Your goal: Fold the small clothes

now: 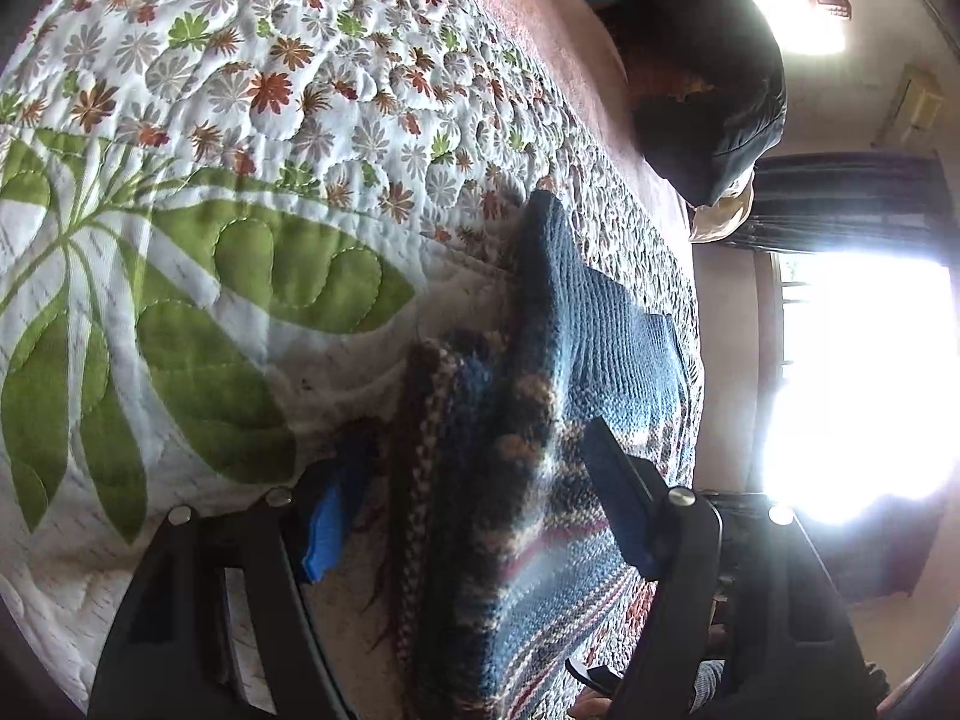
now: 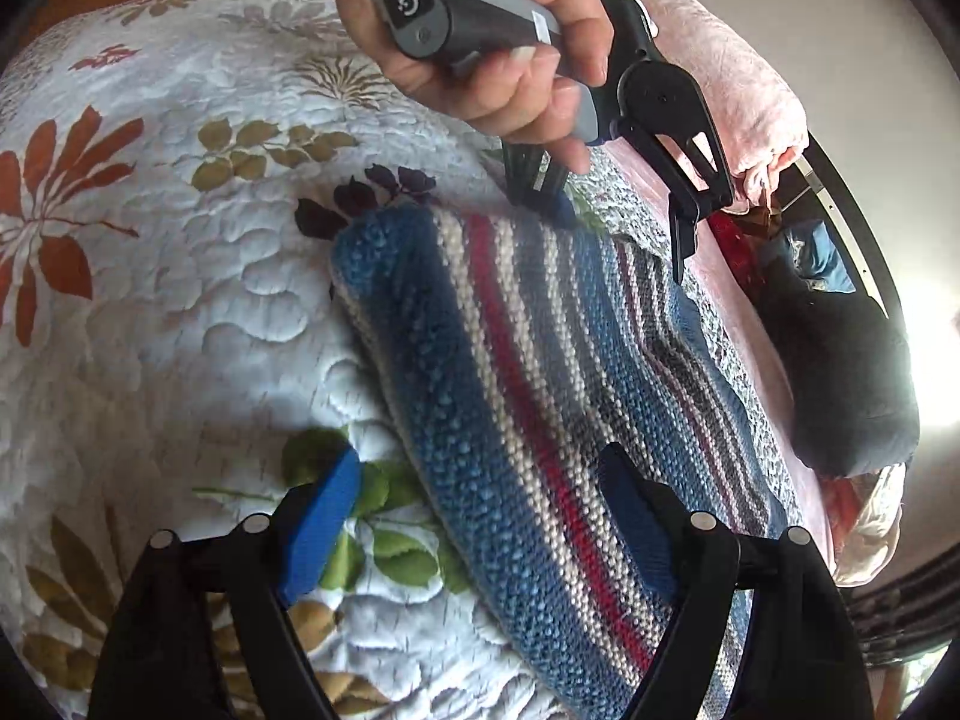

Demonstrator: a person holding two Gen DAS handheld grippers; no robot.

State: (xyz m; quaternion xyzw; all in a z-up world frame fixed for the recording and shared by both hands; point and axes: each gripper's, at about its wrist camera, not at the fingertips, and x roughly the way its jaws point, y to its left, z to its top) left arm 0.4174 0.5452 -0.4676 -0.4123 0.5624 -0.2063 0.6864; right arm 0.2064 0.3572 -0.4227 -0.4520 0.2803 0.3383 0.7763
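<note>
A small knitted sweater (image 2: 540,372), blue with white, red and grey stripes, lies folded lengthwise on the floral quilt (image 2: 150,300). My right gripper (image 2: 480,525) is open and straddles its near edge: one blue pad is over the quilt, the other over the knit. At the far end a hand (image 2: 480,42) holds my left gripper (image 2: 606,210), also open over the sweater. In the left wrist view the sweater (image 1: 600,336) runs between the spread fingers of my left gripper (image 1: 474,504), and its patterned hem (image 1: 432,480) is bunched near the left pad.
A pink blanket (image 2: 738,60) covers the bed beyond the quilt. A dark pillow or bundle (image 2: 840,372) lies on it at the right, also visible in the left wrist view as a dark bundle (image 1: 708,78). A bright window (image 1: 864,384) glares past the bed edge.
</note>
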